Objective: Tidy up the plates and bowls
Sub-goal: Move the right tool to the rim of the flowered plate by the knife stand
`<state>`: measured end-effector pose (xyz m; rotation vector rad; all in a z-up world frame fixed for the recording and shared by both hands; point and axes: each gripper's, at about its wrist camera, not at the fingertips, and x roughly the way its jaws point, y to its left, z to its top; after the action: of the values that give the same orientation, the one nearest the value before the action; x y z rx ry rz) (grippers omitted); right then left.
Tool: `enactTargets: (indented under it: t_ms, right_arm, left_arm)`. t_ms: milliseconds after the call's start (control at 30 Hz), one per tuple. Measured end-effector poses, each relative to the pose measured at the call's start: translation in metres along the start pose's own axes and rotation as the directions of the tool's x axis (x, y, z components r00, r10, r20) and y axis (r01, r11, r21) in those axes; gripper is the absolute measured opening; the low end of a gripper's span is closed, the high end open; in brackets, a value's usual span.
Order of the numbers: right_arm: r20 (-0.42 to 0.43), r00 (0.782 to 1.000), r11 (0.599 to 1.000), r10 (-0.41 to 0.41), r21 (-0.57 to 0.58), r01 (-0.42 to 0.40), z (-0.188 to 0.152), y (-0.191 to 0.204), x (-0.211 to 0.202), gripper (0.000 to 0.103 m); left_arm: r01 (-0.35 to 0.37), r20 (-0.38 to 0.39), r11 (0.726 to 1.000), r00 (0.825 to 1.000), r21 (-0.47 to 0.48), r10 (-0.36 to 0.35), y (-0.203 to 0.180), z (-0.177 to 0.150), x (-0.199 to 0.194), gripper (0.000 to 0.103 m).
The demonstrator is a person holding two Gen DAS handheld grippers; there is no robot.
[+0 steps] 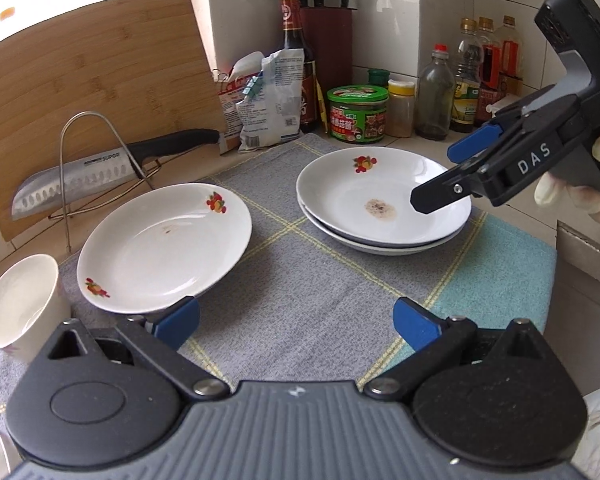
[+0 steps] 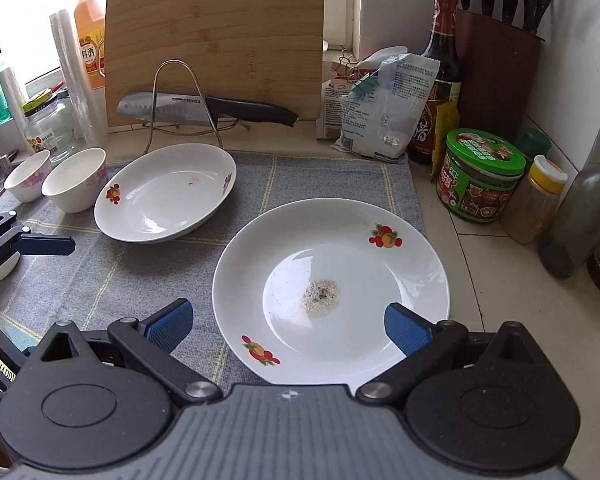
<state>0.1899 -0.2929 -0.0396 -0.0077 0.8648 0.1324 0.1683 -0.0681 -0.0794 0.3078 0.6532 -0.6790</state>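
A white plate [image 1: 164, 246] with fruit prints sits tilted on the left of the grey cloth [image 1: 300, 280]; it is the far-left plate [image 2: 164, 194] in the right wrist view. On the right is a stack of plates [image 1: 380, 200], the top plate [image 2: 332, 292] with a brown stain at its middle. Two white bowls [image 2: 76, 178] [image 2: 28, 174] stand at the cloth's left end. My left gripper [image 1: 296, 322] is open over bare cloth, its left pad close by the tilted plate's rim. My right gripper [image 2: 288, 328] [image 1: 456, 172] is open above the stack's near rim, gripping nothing.
A knife [image 2: 204, 110] lies on a wire rack in front of an upright cutting board [image 2: 220, 40]. Bags, a sauce bottle [image 2: 440, 80], a green jar [image 2: 480, 176], spice bottles and a knife block [image 2: 496, 60] line the back and right counter. A metal edge [image 1: 588, 248] borders the cloth.
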Motion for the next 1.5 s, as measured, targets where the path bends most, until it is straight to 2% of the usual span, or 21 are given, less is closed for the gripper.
enactTargets:
  t_ms: [167, 333, 533, 733, 933, 1133, 1267, 1500]
  right_arm:
    - [0.02, 1.0, 1.0, 0.003, -0.013, -0.003, -0.002, 0.025, 0.0, 0.103]
    - [0.023, 1.0, 0.998, -0.008, -0.067, 0.009, -0.005, 0.06, 0.007, 0.103]
    - [0.013, 1.0, 0.996, -0.025, -0.086, 0.026, -0.012, 0.094, 0.008, 0.103]
    - [0.003, 0.999, 0.996, -0.034, -0.08, 0.035, -0.013, 0.112, 0.006, 0.103]
    - [0.008, 1.0, 0.996, -0.013, -0.092, 0.013, 0.0, 0.11, 0.013, 0.103]
    - [0.001, 0.999, 0.987, 0.052, -0.153, -0.051, 0.021, 0.093, 0.039, 0.103]
    - [-0.008, 0.996, 0.979, 0.089, -0.182, -0.088, 0.036, 0.077, 0.056, 0.103]
    - [-0.047, 0.984, 0.96, 0.174, -0.214, -0.18, 0.068, 0.051, 0.079, 0.103]
  left_arm:
    - [-0.088, -0.023, 0.991, 0.996, -0.105, 0.086, 0.018, -0.015, -0.015, 0.102]
    - [-0.123, -0.041, 0.978, 0.992, -0.169, 0.118, 0.036, -0.029, -0.03, 0.102]
    - [-0.123, -0.066, 0.977, 0.991, -0.172, 0.113, 0.051, -0.047, -0.035, 0.102]
    - [-0.112, -0.073, 0.976, 0.992, -0.189, 0.1, 0.06, -0.055, -0.026, 0.102]
    - [-0.145, -0.075, 0.968, 0.988, -0.204, 0.132, 0.063, -0.047, -0.007, 0.102]
    - [-0.24, -0.132, 0.938, 0.968, -0.25, 0.212, 0.062, -0.035, 0.024, 0.102]
    - [-0.276, -0.175, 0.924, 0.956, -0.266, 0.235, 0.057, -0.026, 0.045, 0.102]
    - [-0.31, -0.179, 0.896, 0.948, -0.318, 0.264, 0.055, -0.014, 0.063, 0.103]
